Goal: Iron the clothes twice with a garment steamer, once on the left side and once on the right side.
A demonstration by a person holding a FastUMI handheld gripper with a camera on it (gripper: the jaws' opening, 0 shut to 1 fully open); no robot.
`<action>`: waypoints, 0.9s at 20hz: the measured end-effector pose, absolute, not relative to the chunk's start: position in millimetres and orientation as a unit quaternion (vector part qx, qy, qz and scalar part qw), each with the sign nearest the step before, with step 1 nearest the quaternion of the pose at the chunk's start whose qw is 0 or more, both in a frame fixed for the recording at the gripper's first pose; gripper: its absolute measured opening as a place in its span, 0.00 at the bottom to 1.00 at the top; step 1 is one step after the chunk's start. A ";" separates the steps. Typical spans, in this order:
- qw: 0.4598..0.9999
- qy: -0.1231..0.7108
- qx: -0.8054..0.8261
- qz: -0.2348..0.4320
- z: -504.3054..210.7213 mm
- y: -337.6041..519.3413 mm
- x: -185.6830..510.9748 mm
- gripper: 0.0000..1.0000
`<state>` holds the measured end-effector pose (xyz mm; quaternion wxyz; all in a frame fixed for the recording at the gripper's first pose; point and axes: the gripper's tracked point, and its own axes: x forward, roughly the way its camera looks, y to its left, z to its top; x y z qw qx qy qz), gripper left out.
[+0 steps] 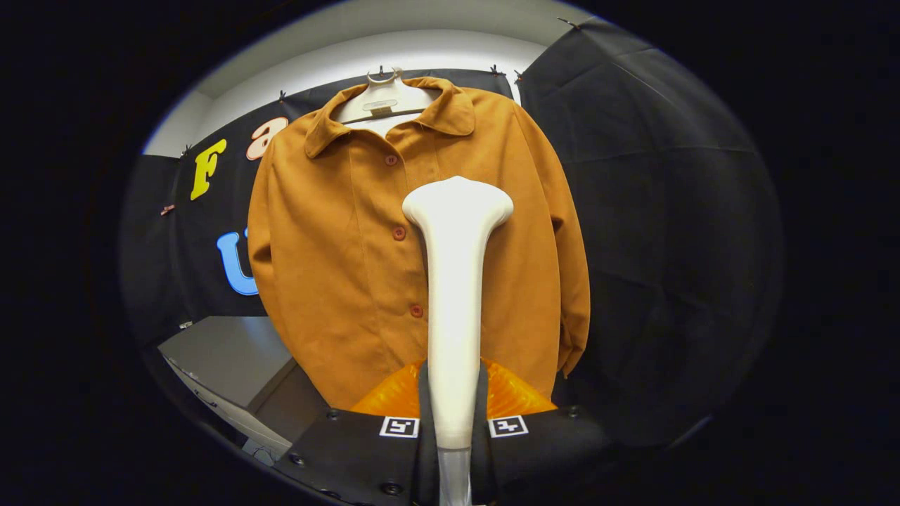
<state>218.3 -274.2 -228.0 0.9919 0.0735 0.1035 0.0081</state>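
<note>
booth wall [668,232]: black cloth, behind and to the right of everything, well beyond the fingers; pinned up along its top edge with small clips.
shirt [337,253]: mustard-brown button-up, collar open, hangs flat and facing the gripper, straight ahead beyond the fingers. Both sleeves hang down at its sides; the hem ends just above the fingers.
garment steamer [455,309]: white, upright between the fingers, handle rising from them, wide head on top. Head sits in front of the shirt's chest, right of the button line. Whether the head touches the cloth: cannot tell.
table [225,355]: grey surface, low and left of the fingers, below the shirt's left sleeve.
gripper [454,422]: narrow, both fingers pressed on the steamer handle, one each side; a square black-and-white marker sits on top of each finger.
hanger [380,98]: white, inside the collar, hook at the top of the wall cloth.
buttons [399,232]: three seen, reddish, in a vertical row down the placket, left of the steamer; lowest one near the handle.
</note>
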 end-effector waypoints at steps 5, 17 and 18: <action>0.988 0.141 0.071 0.004 -265.8 -275.2 199.9 0.21; 0.973 0.226 0.055 -0.002 -342.4 -263.5 150.6 0.21; 0.971 0.232 0.054 -0.002 -346.5 -262.0 146.9 0.21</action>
